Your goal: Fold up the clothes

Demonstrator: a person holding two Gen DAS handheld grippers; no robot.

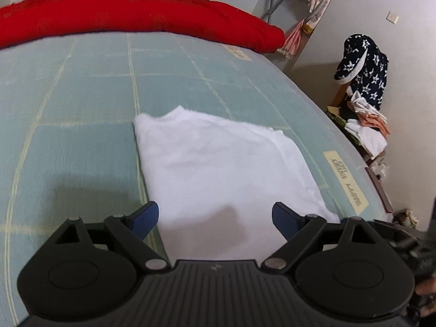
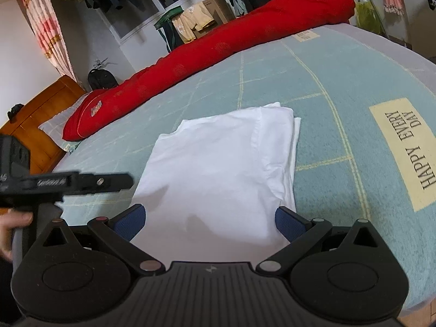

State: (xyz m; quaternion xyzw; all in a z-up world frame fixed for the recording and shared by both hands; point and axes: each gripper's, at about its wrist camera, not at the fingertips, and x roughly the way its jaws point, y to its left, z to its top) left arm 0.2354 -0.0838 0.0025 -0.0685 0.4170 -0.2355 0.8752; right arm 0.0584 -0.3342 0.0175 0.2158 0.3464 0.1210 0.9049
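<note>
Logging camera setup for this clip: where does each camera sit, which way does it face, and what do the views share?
Left wrist: on the left gripper, jaws open, looking down across the folded white shirt toward the red bolster; part of a hand shows at the right edge.
Right wrist: on the right gripper, jaws open, facing the same shirt; the left gripper's body and a hand show at left.
Shared: shirt, bolster, blue bedspread.

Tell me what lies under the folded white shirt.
The white shirt lies on the blue-green checked bedsheet, which shows around it. Whatever lies directly beneath the shirt is covered.
</note>
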